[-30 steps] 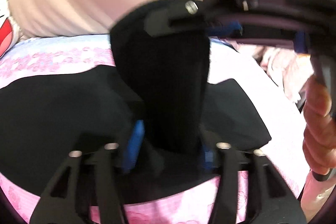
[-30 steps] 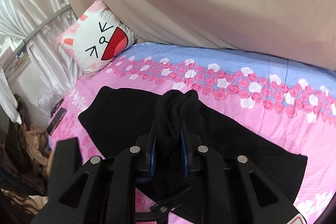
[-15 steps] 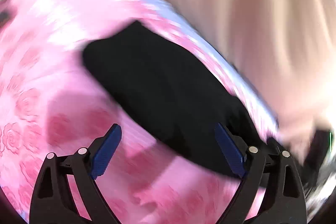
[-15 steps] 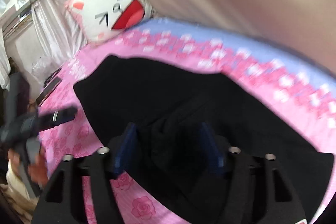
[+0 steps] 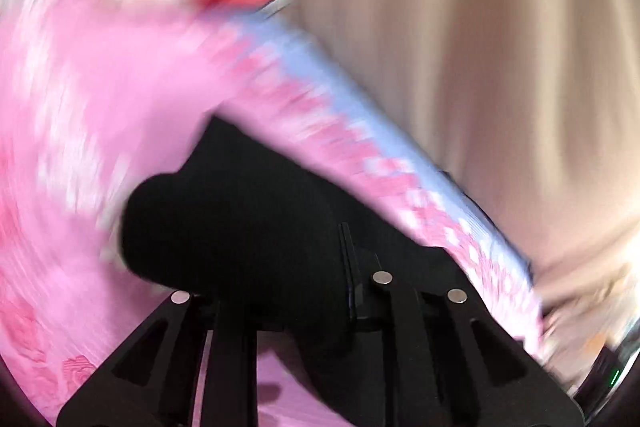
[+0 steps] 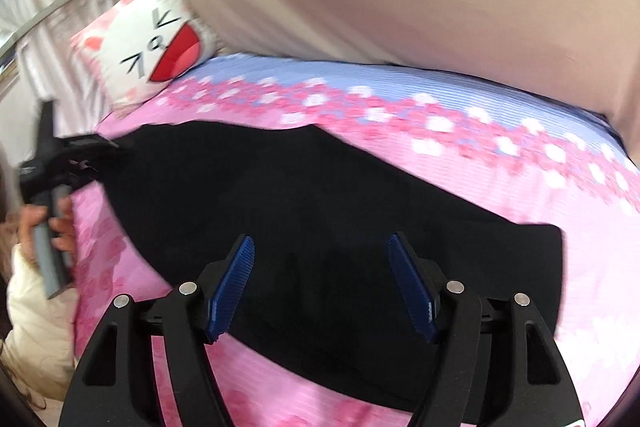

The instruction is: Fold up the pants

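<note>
with the black pants spread flat on the pink floral bed, the right gripper hung open above them while the left gripper pinched an end bunch, likely poised to carry the next fold across.

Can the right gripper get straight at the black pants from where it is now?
Probably yes: the right gripper is open, hovering over the black pants spread on the pink bedsheet, with nothing between them.

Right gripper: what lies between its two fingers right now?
Only the black pants, lying flat on the pink bedsheet. In the right wrist view the right gripper is open above the cloth, with nothing pinched between its blue pads.
</note>
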`<state>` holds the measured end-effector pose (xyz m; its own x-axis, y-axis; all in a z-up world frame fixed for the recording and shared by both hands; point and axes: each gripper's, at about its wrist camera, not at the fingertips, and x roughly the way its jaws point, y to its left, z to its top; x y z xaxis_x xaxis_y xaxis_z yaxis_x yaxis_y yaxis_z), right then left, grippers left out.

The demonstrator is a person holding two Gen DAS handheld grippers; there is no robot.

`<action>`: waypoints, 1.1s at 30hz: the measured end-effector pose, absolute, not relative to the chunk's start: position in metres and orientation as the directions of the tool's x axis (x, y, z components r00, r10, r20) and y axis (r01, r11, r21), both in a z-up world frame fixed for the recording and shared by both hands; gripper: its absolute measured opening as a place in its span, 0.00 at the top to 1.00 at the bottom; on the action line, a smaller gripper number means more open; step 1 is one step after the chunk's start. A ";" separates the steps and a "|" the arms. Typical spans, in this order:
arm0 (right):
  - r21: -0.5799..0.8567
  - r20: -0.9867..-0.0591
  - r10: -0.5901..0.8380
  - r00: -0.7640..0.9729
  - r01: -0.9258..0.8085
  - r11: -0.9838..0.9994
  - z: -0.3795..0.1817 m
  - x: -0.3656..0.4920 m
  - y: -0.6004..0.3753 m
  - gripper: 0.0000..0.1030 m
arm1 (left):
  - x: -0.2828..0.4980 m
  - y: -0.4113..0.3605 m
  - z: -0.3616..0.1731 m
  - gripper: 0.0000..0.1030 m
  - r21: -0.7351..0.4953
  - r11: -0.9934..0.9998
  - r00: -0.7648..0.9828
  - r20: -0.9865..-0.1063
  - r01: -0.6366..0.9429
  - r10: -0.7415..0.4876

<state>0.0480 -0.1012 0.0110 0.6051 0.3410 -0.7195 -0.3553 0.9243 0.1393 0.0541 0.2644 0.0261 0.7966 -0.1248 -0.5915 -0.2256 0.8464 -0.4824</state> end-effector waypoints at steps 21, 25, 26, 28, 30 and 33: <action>0.359 -0.656 0.296 0.694 -0.057 0.932 -0.018 0.015 -0.304 0.34 | 0.025 -0.093 0.002 0.24 -0.106 0.908 0.577 -0.741 0.405 -0.344; 0.486 -0.623 0.466 0.629 -0.156 0.860 -0.021 0.020 -0.298 0.28 | -0.010 -0.069 0.025 0.05 -0.205 0.856 0.550 -0.690 0.475 -0.470; 0.514 -0.618 0.498 0.609 -0.167 0.842 -0.024 0.023 -0.295 0.28 | -0.018 -0.062 0.029 0.05 -0.207 0.855 0.547 -0.691 0.476 -0.472; 0.582 -0.600 0.573 0.558 -0.187 0.792 -0.030 0.028 -0.286 0.28 | -0.024 -0.042 0.036 0.05 -0.206 0.874 0.573 -0.686 0.439 -0.449; 0.638 -0.577 0.639 0.509 -0.208 0.741 -0.037 0.033 -0.275 0.28 | -0.021 -0.021 0.042 0.05 -0.209 0.899 0.614 -0.669 0.385 -0.418; 0.604 -0.629 0.613 0.479 -0.196 0.773 -0.048 0.040 -0.258 0.27 | -0.016 0.016 0.047 0.05 -0.212 0.936 0.677 -0.647 0.281 -0.350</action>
